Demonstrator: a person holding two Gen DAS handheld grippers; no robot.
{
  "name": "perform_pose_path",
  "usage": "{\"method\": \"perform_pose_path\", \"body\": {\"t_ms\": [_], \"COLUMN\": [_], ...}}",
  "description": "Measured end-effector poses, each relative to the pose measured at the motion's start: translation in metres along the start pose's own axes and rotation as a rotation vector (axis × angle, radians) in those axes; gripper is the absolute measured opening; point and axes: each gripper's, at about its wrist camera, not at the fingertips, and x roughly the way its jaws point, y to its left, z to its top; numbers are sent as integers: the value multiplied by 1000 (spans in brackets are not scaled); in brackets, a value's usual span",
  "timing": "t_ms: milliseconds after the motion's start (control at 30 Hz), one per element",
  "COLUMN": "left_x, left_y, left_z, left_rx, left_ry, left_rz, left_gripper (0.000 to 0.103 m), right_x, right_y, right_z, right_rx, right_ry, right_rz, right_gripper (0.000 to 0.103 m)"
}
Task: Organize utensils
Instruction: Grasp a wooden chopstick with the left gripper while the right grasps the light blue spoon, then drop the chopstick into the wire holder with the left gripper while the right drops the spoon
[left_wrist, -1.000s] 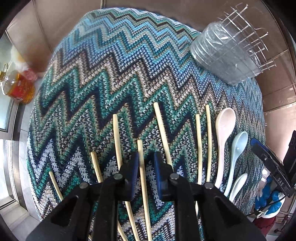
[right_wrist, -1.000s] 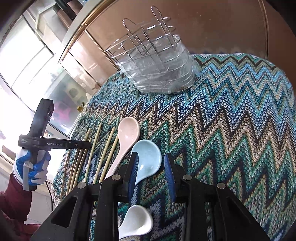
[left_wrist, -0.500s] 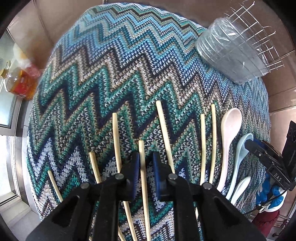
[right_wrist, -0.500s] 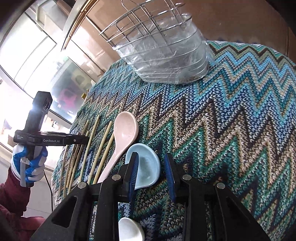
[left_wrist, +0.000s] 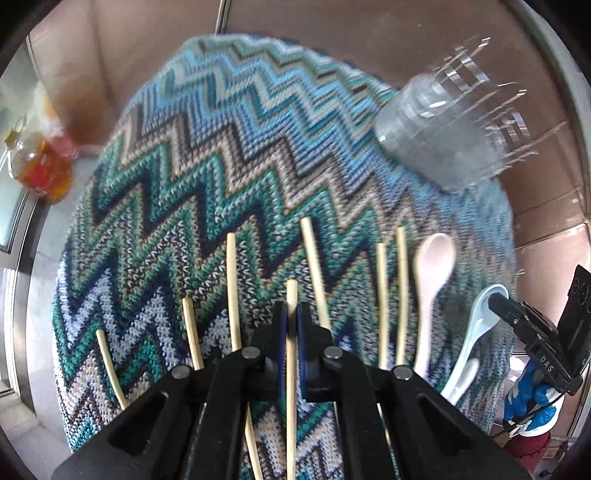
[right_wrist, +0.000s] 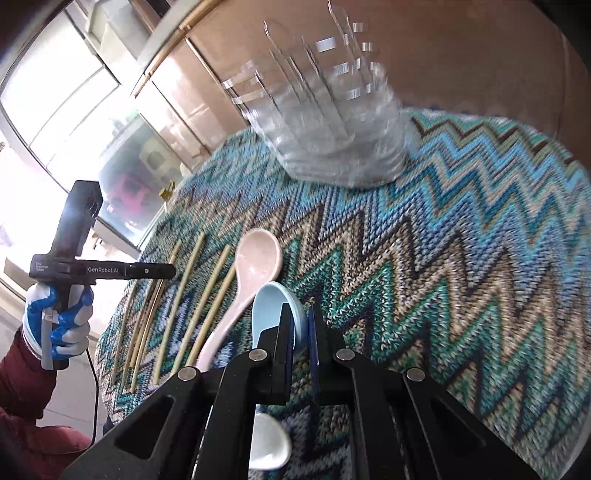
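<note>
plainly legible — "genrobot.ai" on the left tool (right_wrist: 149, 271).

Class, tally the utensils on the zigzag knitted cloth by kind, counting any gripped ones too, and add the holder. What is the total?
pale wooden chopsticks: 7
ceramic soup spoons: 3 (pink spoon, light blue spoon, white spoon)
wire utensil holder with clear liner: 1
Total: 11

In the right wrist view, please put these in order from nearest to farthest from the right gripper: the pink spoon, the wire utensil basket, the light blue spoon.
1. Light blue spoon: its bowl edge is clamped in the right gripper.
2. Pink spoon: just left, lying on the zigzag cloth.
3. Wire utensil basket: at the far end of the cloth, blurred.
</note>
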Motion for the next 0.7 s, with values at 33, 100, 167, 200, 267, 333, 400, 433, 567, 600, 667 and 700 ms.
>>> {"method": "perform_pose_path", "body": {"t_ms": [33, 100, 167, 200, 267, 333, 400, 433, 567, 600, 667, 700], "left_x": [-7, -21, -37, -46, -63, -83, -104, -119, -159, -171, -193, -202], "left_y": [1, 2, 0, 0, -3, -12, -21, -28, -51, -57, -71, -75], "left_z": [-4, -9, -14, -16, -21, -26, -25, -27, -24, -22, -15, -12], "left_rx": [7, 13, 19, 24, 33, 50, 69, 85, 127, 136, 151, 153], "left_ry": [-15, -47, -83, -104, -142, -195, -248, -286, -402, -439, -520, -547], "left_rz": [-3, -23, -42, -51, -72, -88, -107, -116, -134, -140, -146, -152], "left_gripper": [5, 5, 5, 5, 5, 5, 5, 5, 5, 5, 5, 5], "right_x": [-7, -20, -33, -40, -55, -69, -84, -90, -121, -129, -142, -150], "right_y": [4, 12, 18, 23, 33, 43, 53, 58, 75, 79, 88, 92], "right_z": [-1, -4, -6, -7, -10, -11, -10, -9, 3, 7, 16, 23], "right_rx": [-2, -4, -8, -12, -20, -24, -32, -35, -55, -61, -72, -78], "right_ry": [-16, -47, -74, -90, -125, -158, -198, -218, -304, -329, -376, -405], "right_rz": [-13, -28, -42, -50, -67, -83, -114, -126, -197, -217, -255, -284], "right_gripper": [7, 7, 7, 7, 7, 7, 7, 7, 7, 7, 7, 7]}}
